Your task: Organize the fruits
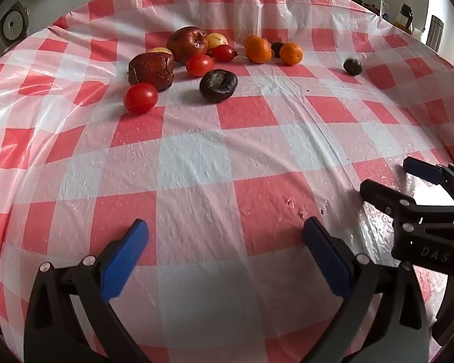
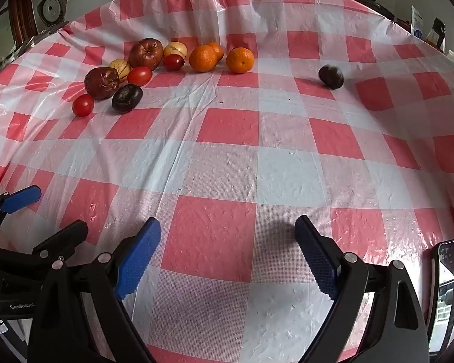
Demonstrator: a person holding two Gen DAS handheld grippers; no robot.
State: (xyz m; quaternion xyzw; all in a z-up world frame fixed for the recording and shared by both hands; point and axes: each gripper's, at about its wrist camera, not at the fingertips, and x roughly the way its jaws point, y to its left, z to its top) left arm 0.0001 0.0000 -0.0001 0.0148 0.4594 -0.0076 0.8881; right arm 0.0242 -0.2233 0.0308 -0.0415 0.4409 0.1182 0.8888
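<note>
Currently both grippers wide, empty, near table edge; lone dark fruit (image 2: pixel 331 76) sits far ahead-right, apart from fruit cluster (image 2: pixel 127 69), nearer right gripper (image 2: pixel 228 257) than left gripper (image 1: pixel 226 257).

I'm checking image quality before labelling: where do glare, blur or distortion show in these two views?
Left wrist view: fisheye bends the checked tablecloth into a dome, with sheen on its left edge and strong glare beside the right gripper. Right wrist view: same bulge, and the lone dark fruit looks smeared, while the mandarins stay sharp.
</note>
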